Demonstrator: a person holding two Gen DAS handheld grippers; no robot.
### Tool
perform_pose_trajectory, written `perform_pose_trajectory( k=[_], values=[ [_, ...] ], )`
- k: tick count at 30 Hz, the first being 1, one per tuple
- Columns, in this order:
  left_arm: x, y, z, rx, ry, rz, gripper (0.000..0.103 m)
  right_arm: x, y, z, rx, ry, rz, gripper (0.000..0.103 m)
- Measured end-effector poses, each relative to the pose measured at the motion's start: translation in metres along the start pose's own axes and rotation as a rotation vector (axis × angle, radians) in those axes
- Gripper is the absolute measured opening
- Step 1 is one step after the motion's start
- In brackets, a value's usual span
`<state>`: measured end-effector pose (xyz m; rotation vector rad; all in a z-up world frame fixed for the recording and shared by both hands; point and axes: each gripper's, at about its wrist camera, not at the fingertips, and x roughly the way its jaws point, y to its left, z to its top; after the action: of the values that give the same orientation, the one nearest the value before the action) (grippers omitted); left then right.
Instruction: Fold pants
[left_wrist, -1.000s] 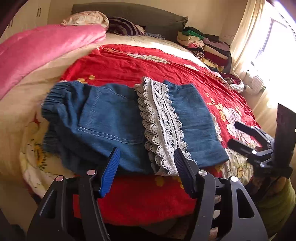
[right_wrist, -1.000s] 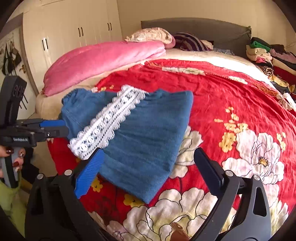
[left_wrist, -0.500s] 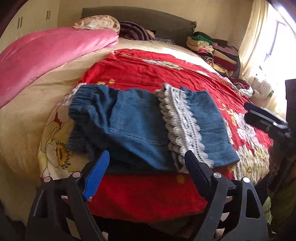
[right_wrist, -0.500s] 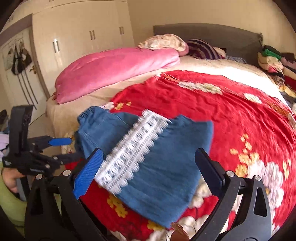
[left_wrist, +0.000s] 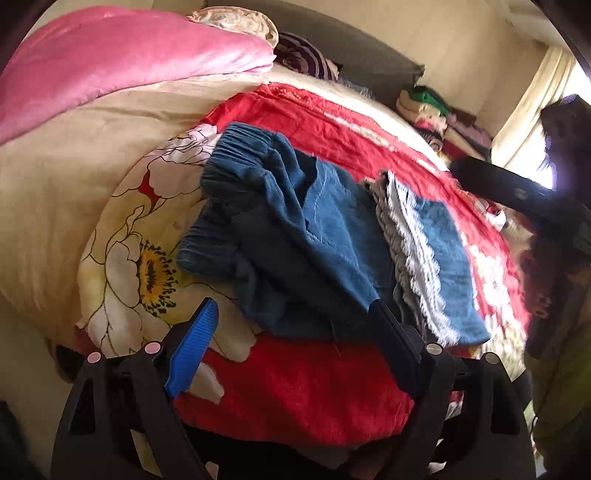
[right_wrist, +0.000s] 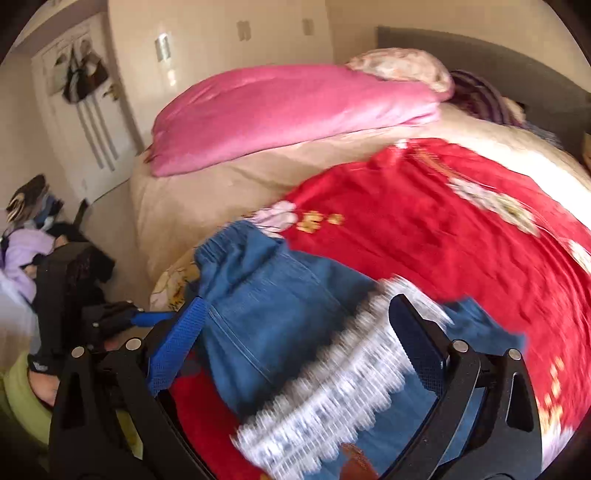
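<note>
The denim pants, folded with the lace hem on top, are laid near the front edge of the bed, within reach. The left tool and the right tool are held released, jaws spread, over the nearest folds, apparently so that a fresh hold can be taken.
</note>
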<state>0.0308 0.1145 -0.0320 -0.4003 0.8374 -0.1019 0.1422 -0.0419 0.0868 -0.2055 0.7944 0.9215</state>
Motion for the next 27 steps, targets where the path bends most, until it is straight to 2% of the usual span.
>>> perform_pose_trajectory(
  k=[1,4,8,13,16,17,18,21,24,26,27],
  values=[
    [0.0,0.002,0.0,-0.014,-0.011,-0.022,0.08,0.009,0.003,0.006,-0.007,0.014,0.02,0.094],
    [0.006,0.003,-0.001,-0.045,-0.012,-0.093,0.066,0.039,0.013,0.024,-0.035,0.068,0.078,0.094],
    [0.019,0.009,-0.003,-0.054,-0.001,-0.102,0.052,0.08,0.025,0.038,-0.087,0.134,0.113,0.094],
    [0.026,0.023,-0.006,-0.109,-0.002,-0.152,0.052,0.129,0.032,0.042,-0.1,0.241,0.137,0.094],
    [0.027,0.025,-0.007,-0.135,-0.012,-0.165,0.053,0.149,0.035,0.036,-0.09,0.272,0.165,0.093],
    [0.028,0.025,-0.008,-0.141,-0.016,-0.17,0.055,0.15,0.034,0.035,-0.079,0.265,0.17,0.087],
    [0.028,0.026,-0.008,-0.154,-0.021,-0.177,0.059,0.15,0.033,0.033,-0.06,0.263,0.201,0.065],
    [0.03,0.024,-0.007,-0.161,-0.034,-0.19,0.067,0.135,0.031,0.029,-0.061,0.229,0.232,0.043],
    [0.031,0.018,-0.003,-0.153,-0.051,-0.181,0.065,0.112,0.02,0.029,-0.026,0.178,0.271,0.034],
    [0.028,0.012,-0.001,-0.138,-0.062,-0.185,0.065,0.093,0.013,0.028,-0.009,0.132,0.288,0.033],
    [0.024,0.006,0.0,-0.116,-0.072,-0.185,0.061,0.088,0.01,0.029,-0.001,0.118,0.296,0.033]
  ],
)
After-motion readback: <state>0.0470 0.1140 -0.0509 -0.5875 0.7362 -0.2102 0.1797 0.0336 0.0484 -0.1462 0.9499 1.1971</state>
